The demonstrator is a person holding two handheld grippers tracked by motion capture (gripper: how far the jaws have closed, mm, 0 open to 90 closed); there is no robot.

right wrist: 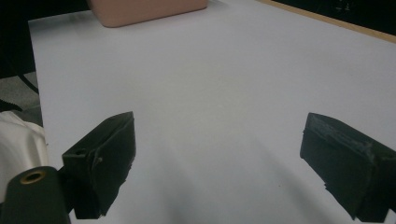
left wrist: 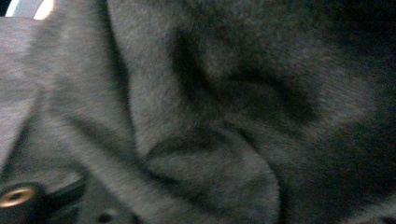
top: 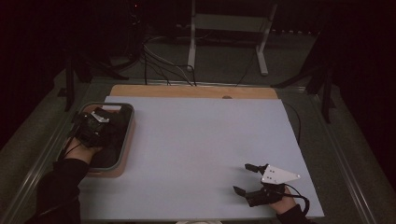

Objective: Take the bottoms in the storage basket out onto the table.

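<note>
High view: left gripper (top: 95, 126) is down in the bin (top: 125, 140) at frame left, buried in dark grey cloth (left wrist: 196, 116); can't tell if it's pinching. Risk: shallow bite slips, or cloth snags the rim. Right gripper (top: 250, 178) is spread, idle lower right.

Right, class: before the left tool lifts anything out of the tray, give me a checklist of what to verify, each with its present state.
1. Left tool is down inside the grey-rimmed pink tray: ok.
2. Dark grey fleecy cloth lies right against the left tool's camera: ok.
3. Pads firmly pinching that cloth: cannot tell; the jaws are hidden by fabric.
4. Right tool is open with nothing between its jaws: ok.
5. Right tool is well away from the tray, over the pale blue table mat: ok.
6. Mat has bare room for laying the cloth down: ok.
</note>
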